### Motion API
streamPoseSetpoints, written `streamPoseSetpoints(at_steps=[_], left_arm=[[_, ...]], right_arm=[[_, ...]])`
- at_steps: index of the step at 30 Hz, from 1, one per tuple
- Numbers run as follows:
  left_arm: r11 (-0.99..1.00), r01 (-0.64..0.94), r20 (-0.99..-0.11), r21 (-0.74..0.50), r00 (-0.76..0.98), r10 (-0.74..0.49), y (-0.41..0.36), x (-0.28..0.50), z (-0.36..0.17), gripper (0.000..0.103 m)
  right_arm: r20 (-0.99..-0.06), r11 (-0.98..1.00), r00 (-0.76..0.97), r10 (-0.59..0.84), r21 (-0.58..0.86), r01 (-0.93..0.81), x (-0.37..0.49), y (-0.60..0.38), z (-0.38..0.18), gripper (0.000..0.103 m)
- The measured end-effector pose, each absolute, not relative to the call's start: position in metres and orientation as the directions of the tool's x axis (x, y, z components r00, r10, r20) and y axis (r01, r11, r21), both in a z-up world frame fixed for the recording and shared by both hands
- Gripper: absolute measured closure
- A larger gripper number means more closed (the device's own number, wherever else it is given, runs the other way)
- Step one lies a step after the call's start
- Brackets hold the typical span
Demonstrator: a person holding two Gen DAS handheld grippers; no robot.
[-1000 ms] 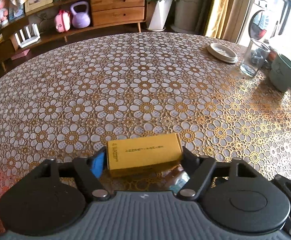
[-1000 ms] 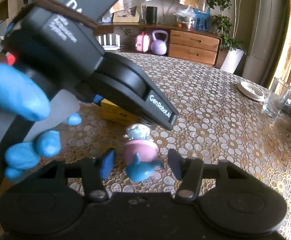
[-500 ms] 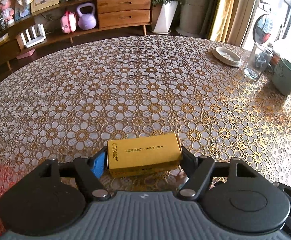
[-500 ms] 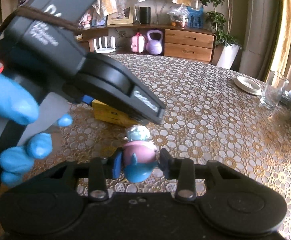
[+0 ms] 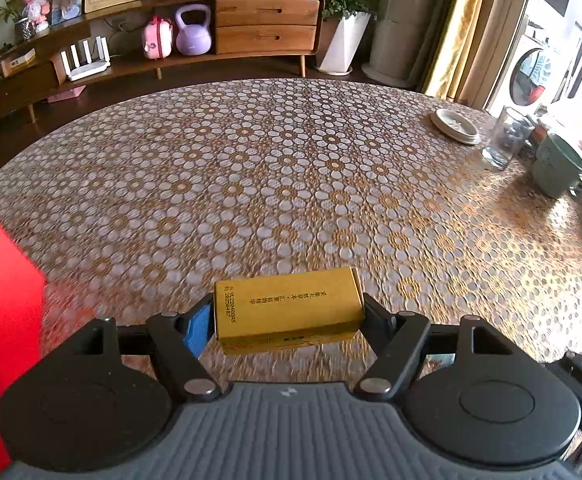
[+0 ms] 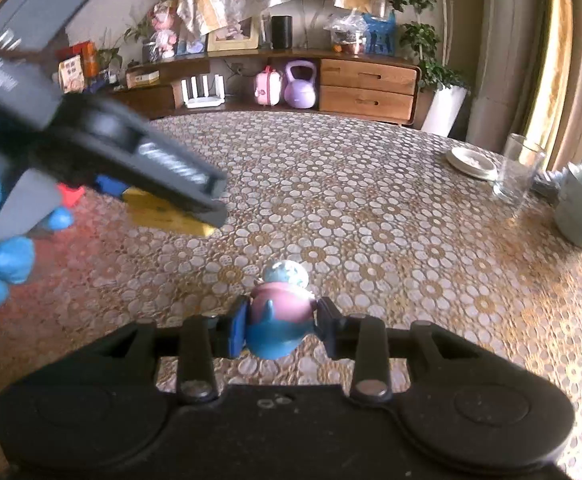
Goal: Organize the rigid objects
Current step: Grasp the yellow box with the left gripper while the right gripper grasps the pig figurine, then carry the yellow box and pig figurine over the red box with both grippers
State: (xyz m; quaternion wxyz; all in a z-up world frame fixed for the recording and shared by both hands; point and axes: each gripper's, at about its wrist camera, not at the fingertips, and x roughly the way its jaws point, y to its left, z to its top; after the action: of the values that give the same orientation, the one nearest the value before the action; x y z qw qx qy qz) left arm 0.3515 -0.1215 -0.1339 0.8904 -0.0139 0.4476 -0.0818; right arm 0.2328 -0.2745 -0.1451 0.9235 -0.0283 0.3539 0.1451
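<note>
Plainly, the left gripper (image 5: 287,316) clamps the yellow carton (image 5: 287,306) by its ends — light, stiff, crushable. The right gripper (image 6: 279,328), whose fingers have just been closing, pinches the rounded toy figurine (image 6: 279,320) — hard, slippery.

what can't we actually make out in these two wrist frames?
- Red object, left wrist view: cut off by the left edge, identity unclear.
- Yellow box, right wrist view: blurred, mostly hidden behind the left claw's body; its print is too small to read.
- Toy figure in the right claw: underside hidden, so table contact unclear.
- Mug: contents not visible.
</note>
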Motion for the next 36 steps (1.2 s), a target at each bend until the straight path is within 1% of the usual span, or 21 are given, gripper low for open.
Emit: streamPoseSetpoints(at_steps=[5,14,18,24,36], left_arm=[[0.983,0.15,-0.781,-0.107,0.599,-0.176,-0.107,0.321,-0.116,0.029],[0.98,0.157,-0.751,-0.122,0.631,-0.195,-0.067,0.265,-0.079,0.029],[0.985,0.151,-0.745,-0.078,0.649,-0.158,-0.049,0.244,-0.063,0.029],[0.989,0.137,-0.722,-0.05,0.68,-0.131,-0.017,0.216,-0.045,0.029],[0.998,0.041,-0.703,-0.037,0.709,-0.055,0.073,0.181,-0.03,0.029]], right_arm=[[-0.637,0.953,0.72,0.273,0.079,-0.292,0.214,-0.278,-0.122,0.067],[-0.579,0.929,0.739,0.343,0.096,-0.356,0.178,-0.257,-0.071,0.067],[-0.559,0.913,0.736,0.382,0.106,-0.393,0.171,-0.24,-0.051,0.067],[-0.536,0.886,0.726,0.431,0.096,-0.455,0.161,-0.206,-0.031,0.067],[-0.532,0.816,0.675,0.512,0.056,-0.575,0.162,-0.125,-0.012,0.067]])
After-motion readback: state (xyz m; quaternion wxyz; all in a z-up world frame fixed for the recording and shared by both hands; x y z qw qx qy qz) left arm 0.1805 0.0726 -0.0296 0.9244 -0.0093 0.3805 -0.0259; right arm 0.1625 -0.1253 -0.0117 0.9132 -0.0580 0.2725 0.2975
